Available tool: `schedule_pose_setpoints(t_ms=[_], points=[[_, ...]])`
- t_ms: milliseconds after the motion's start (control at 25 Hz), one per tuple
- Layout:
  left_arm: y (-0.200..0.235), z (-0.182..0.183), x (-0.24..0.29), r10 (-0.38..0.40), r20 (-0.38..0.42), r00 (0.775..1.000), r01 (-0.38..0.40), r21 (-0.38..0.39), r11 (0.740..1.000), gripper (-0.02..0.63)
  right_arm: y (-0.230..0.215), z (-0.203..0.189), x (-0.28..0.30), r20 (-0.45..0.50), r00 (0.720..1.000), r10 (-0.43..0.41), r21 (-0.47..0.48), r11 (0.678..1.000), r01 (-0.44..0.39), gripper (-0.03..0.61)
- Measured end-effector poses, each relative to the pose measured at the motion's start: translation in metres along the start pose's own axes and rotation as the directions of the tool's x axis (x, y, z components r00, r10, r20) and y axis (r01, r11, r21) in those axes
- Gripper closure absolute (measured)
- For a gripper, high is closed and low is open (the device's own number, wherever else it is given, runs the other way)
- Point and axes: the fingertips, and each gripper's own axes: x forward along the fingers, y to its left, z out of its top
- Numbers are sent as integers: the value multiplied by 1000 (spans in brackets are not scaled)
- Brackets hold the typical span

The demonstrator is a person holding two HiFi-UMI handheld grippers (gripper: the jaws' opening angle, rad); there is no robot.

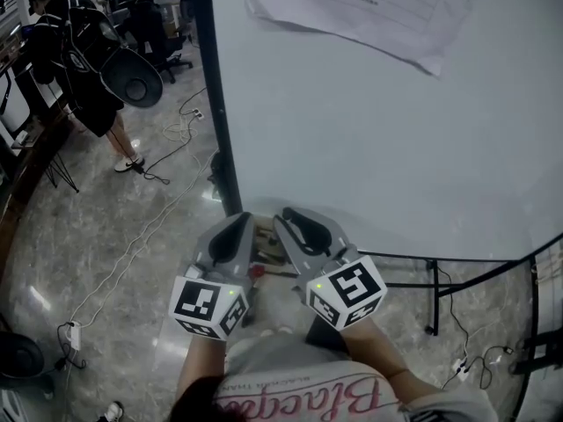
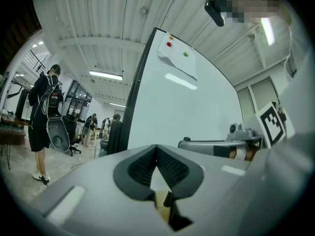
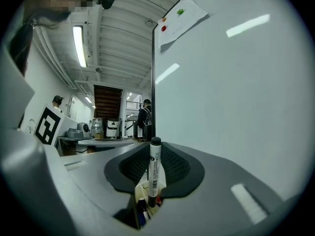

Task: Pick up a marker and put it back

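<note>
A white marker [image 3: 154, 170] with a black cap stands upright between the pads of my right gripper [image 3: 154, 167], which is shut on it. The marker's lower end reaches into a beige pen holder [image 3: 141, 196] that contains other markers. In the head view both grippers point up at the lower edge of the whiteboard [image 1: 378, 139], the left gripper [image 1: 236, 229] beside the right gripper [image 1: 297, 225], with the holder [image 1: 268, 251] between them. My left gripper [image 2: 156, 152] is shut with its pads meeting and nothing held. The marker itself is hidden in the head view.
A sheet of paper [image 1: 369, 7] hangs on the whiteboard's upper part. The board's black frame edge [image 1: 215, 121] and stand [image 1: 435, 287] border it. A person [image 1: 84, 69] stands at the far left on the tiled floor, where cables [image 1: 132, 253] trail.
</note>
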Motion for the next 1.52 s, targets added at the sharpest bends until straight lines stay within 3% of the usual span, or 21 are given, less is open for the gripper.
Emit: schedule_pose_setpoints(t_ms=[320, 680, 920, 1520], points=[[-2, -3, 1, -10, 4, 1000, 10, -19, 1000, 615, -3, -10, -2, -17, 1000, -5, 40, 999, 5, 506], [7, -16, -7, 23, -20, 1000, -24, -54, 998, 614, -7, -76, 11, -142, 990, 9, 143, 990, 12, 507], [10, -21, -7, 29, -26, 999, -31, -72, 997, 615, -7, -95, 14, -155, 988, 13, 221, 975, 22, 506], [9, -27, -2, 7, -42, 999, -11, -94, 996, 614, -23, -103, 2, -214, 970, -114, 139, 980, 145, 489]])
